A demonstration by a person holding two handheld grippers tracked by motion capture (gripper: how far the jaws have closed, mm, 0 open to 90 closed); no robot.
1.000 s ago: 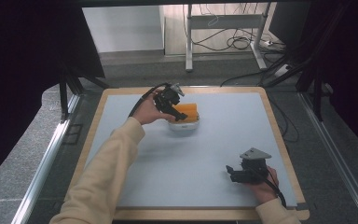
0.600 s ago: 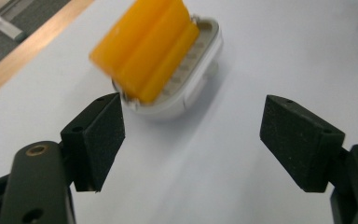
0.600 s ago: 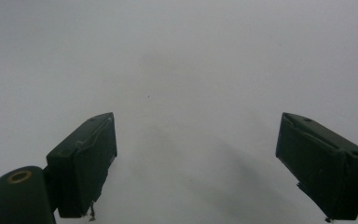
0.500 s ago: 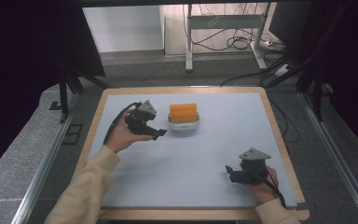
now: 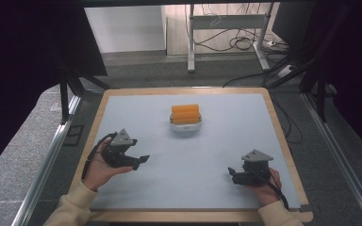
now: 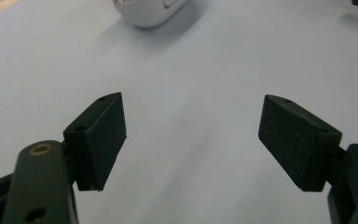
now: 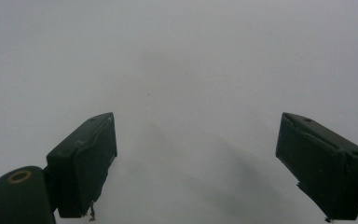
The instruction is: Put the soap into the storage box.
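Toward the far middle of the table, well ahead of both grippers, a small white dish carries an orange block. The left gripper sits nearer it, down to its left, jaws spread wide and empty. The right gripper rests farther off by the near right edge, jaws likewise spread over bare table.

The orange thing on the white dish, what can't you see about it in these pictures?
- High view: the orange thing is too small to tell what it is, or whether it is one piece or several.
- Left gripper view: the top edge cuts off the white dish, so the orange thing is out of frame.
- High view: the orange thing covers the dish's inside.
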